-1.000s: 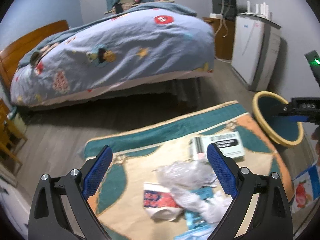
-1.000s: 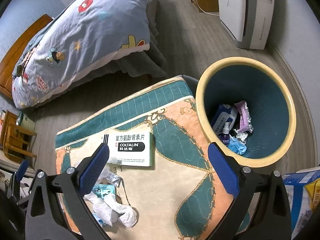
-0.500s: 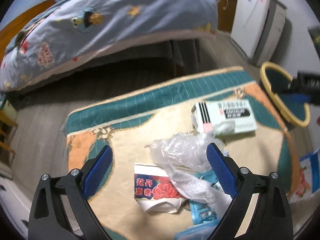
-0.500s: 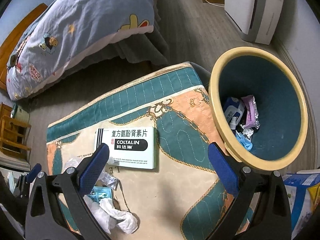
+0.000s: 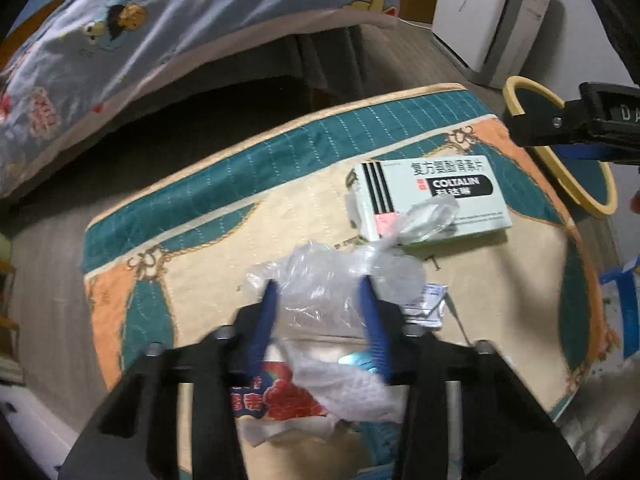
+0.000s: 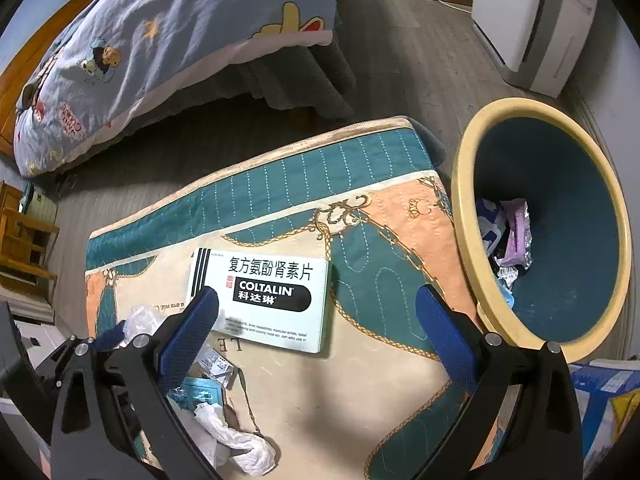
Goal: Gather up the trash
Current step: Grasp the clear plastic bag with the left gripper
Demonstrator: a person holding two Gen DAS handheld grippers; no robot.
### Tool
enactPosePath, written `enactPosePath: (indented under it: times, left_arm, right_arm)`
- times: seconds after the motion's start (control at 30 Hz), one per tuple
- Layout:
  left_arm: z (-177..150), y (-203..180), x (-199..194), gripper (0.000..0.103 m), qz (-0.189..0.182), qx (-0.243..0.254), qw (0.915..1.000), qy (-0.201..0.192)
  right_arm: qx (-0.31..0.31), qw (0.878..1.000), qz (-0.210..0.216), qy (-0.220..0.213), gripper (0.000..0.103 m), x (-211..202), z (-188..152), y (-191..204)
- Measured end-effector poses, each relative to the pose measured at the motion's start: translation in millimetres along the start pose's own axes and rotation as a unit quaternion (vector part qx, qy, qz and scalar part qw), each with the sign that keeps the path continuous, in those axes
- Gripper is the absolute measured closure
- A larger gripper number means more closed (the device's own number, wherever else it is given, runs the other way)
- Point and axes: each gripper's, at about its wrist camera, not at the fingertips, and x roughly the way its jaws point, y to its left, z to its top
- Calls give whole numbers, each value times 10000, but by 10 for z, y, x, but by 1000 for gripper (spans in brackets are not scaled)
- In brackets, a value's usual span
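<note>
A crumpled clear plastic bag (image 5: 320, 276) lies on the patterned rug (image 5: 200, 200). My left gripper (image 5: 318, 296) is closing on it, and both blue pads touch its sides. Under the bag lie a white tissue (image 5: 348, 388) and a red-printed wrapper (image 5: 288, 400). A green-white medicine box (image 6: 268, 292) rests flat on the rug (image 6: 380, 380). My right gripper (image 6: 318, 320) hangs open above the box with nothing between its fingers. The yellow-rimmed bin (image 6: 460, 216) stands at the rug's right edge with several pieces of trash (image 6: 508, 236) inside.
A bed with a blue cartoon quilt (image 6: 160, 40) runs along the far side. A white appliance (image 6: 532, 20) stands by the wall behind the bin. Wooden furniture (image 6: 24, 248) is at the left. A blue package (image 6: 600, 384) lies at the right.
My left gripper came down onto the trash pile and its jaws drew in around the clear plastic bag. My right gripper sank closer to the medicine box, still wide.
</note>
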Motion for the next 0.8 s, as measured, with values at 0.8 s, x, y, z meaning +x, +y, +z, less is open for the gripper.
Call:
enactPosePath:
  times: [0.8]
  left_arm:
    - [187,440,-672,87,-185,-956,9906,-956]
  right_arm:
    - [-2798,9590,-138,425,6,417,-290,705]
